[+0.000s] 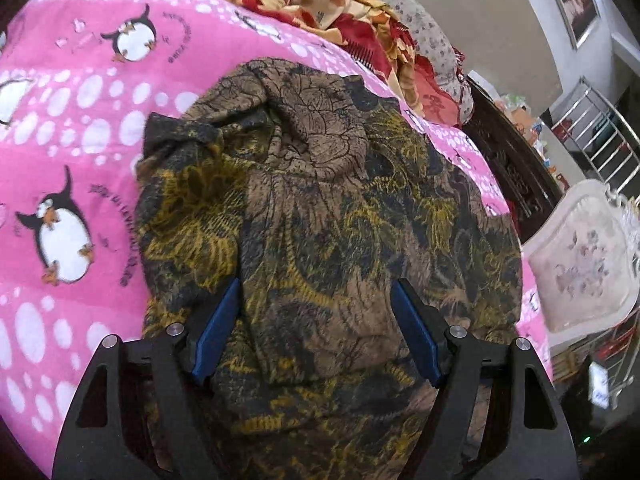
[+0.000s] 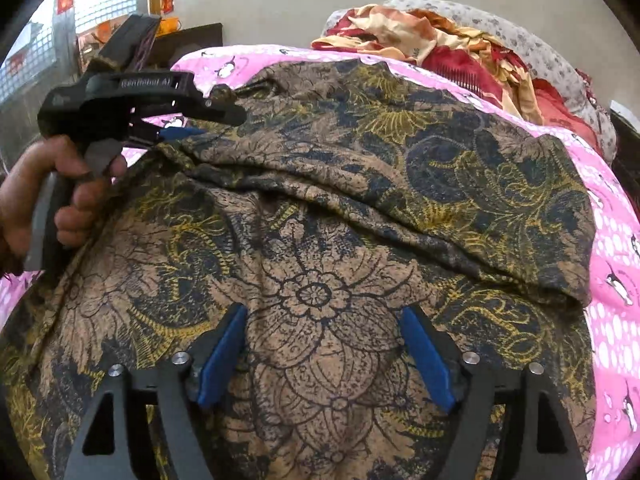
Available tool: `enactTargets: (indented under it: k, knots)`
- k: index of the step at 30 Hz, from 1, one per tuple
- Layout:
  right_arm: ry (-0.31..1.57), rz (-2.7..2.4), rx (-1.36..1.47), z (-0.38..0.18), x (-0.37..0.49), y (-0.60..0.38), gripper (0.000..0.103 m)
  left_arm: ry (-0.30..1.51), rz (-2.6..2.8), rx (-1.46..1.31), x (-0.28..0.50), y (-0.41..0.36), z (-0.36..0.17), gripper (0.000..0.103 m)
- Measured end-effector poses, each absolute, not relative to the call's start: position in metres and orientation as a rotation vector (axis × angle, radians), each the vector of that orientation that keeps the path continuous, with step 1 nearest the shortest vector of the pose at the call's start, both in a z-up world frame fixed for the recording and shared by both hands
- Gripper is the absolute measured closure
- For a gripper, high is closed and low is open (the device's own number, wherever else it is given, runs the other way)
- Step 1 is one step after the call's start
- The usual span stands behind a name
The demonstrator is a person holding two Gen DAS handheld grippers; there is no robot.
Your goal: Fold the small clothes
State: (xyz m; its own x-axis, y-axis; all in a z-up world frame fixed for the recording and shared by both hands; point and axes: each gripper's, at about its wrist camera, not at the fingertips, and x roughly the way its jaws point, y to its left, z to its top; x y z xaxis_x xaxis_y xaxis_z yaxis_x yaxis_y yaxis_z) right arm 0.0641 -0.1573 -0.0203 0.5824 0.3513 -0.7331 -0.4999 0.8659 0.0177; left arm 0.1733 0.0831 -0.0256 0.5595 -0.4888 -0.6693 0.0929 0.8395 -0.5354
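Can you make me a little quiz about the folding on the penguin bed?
1. True or false: the right gripper is pinching the cloth.
2. What animals are printed on the pink blanket?
3. The left gripper is: A) open, B) shut.

Key: 1 false, its blue fingers stand apart above the cloth. 2 penguins. 3 A.
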Motion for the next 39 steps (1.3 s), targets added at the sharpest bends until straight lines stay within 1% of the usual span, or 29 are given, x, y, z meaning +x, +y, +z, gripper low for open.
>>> enactTargets:
  k: [1, 2, 3, 4, 5, 6, 10, 13, 15, 18, 21, 23, 24, 26, 27, 28, 29, 30, 32, 33, 34, 35, 36, 38, 39]
  knots:
    - [0.811, 0.506, -0.187, -0.02, 0.066, -0.159, 0.026, 0.923, -0.363, -0.501, 0.178, 0.085, -0.026, 0.027]
    - [0.813, 0.51, -0.18, -0.019, 0.064, -0.162, 0.026, 0.924, -0.367, -0.54, 0.181, 0.088, -0.026, 0.03]
    - [0.815, 0.513, -0.173, -0.019, 0.066, -0.161, 0.026, 0.923, -0.358, -0.567, 0.184, 0.09, -0.026, 0.039]
    - [0.817, 0.514, -0.172, -0.019, 0.066, -0.161, 0.026, 0.927, -0.325, -0.578, 0.186, 0.093, -0.025, 0.073]
    - [0.817, 0.513, -0.173, -0.018, 0.065, -0.161, 0.026, 0.946, -0.283, -0.58, 0.187, 0.096, -0.026, 0.099]
    - [0.815, 0.512, -0.174, -0.018, 0.065, -0.16, 0.026, 0.952, -0.261, -0.589, 0.186, 0.098, -0.026, 0.1]
    - [0.816, 0.514, -0.172, -0.019, 0.065, -0.161, 0.025, 0.886, -0.26, -0.517, 0.165, 0.094, 0.0, 0.101]
    - [0.817, 0.515, -0.172, -0.019, 0.066, -0.16, 0.025, 0.799, -0.266, -0.504, 0.149, 0.107, 0.029, 0.101]
    - [0.818, 0.515, -0.172, -0.019, 0.066, -0.16, 0.025, 0.777, -0.227, -0.467, 0.147, 0.118, 0.038, 0.101]
    - [0.821, 0.517, -0.169, -0.019, 0.065, -0.161, 0.024, 0.814, -0.155, -0.421, 0.155, 0.129, 0.027, 0.101]
    - [0.825, 0.514, -0.168, -0.019, 0.066, -0.162, 0.023, 0.955, -0.134, -0.377, 0.17, 0.122, -0.004, 0.1]
    - [0.842, 0.518, -0.153, -0.016, 0.069, -0.164, 0.023, 0.997, -0.135, -0.351, 0.171, 0.115, -0.011, 0.1]
    - [0.851, 0.518, -0.136, -0.013, 0.072, -0.167, 0.025, 0.97, -0.13, -0.322, 0.166, 0.112, -0.005, 0.099]
    - [0.825, 0.502, -0.088, 0.005, 0.079, -0.18, 0.03, 0.904, -0.085, -0.274, 0.156, 0.111, 0.01, 0.086]
    - [0.782, 0.458, -0.076, 0.018, 0.084, -0.189, 0.031, 0.842, -0.042, -0.254, 0.149, 0.112, 0.022, 0.082]
    - [0.732, 0.398, -0.058, 0.032, 0.094, -0.201, 0.033, 0.782, 0.009, -0.244, 0.144, 0.111, 0.032, 0.07]
    - [0.713, 0.365, -0.034, 0.04, 0.104, -0.209, 0.042, 0.748, 0.042, -0.237, 0.144, 0.108, 0.038, 0.058]
    - [0.715, 0.335, 0.012, 0.048, 0.125, -0.22, 0.054, 0.715, 0.066, -0.233, 0.143, 0.103, 0.043, 0.053]
    - [0.748, 0.289, 0.008, 0.049, 0.152, -0.226, 0.06, 0.723, 0.029, -0.259, 0.151, 0.095, 0.041, 0.052]
    - [0.793, 0.264, -0.02, 0.042, 0.172, -0.231, 0.065, 0.752, -0.001, -0.274, 0.161, 0.089, 0.035, 0.052]
    - [0.829, 0.252, -0.031, 0.033, 0.182, -0.236, 0.066, 0.775, -0.008, -0.274, 0.165, 0.084, 0.028, 0.052]
    - [0.888, 0.243, -0.03, 0.02, 0.191, -0.244, 0.069, 0.797, -0.006, -0.263, 0.169, 0.078, 0.019, 0.052]
    - [0.978, 0.219, -0.026, 0.001, 0.199, -0.255, 0.078, 0.829, -0.003, -0.246, 0.174, 0.072, 0.008, 0.052]
    - [0.945, 0.264, 0.046, -0.011, 0.189, -0.283, 0.079, 0.914, 0.018, -0.21, 0.181, 0.064, -0.021, 0.051]
    - [0.944, 0.255, 0.065, -0.011, 0.184, -0.292, 0.079, 0.872, 0.022, -0.173, 0.177, 0.06, -0.026, 0.05]
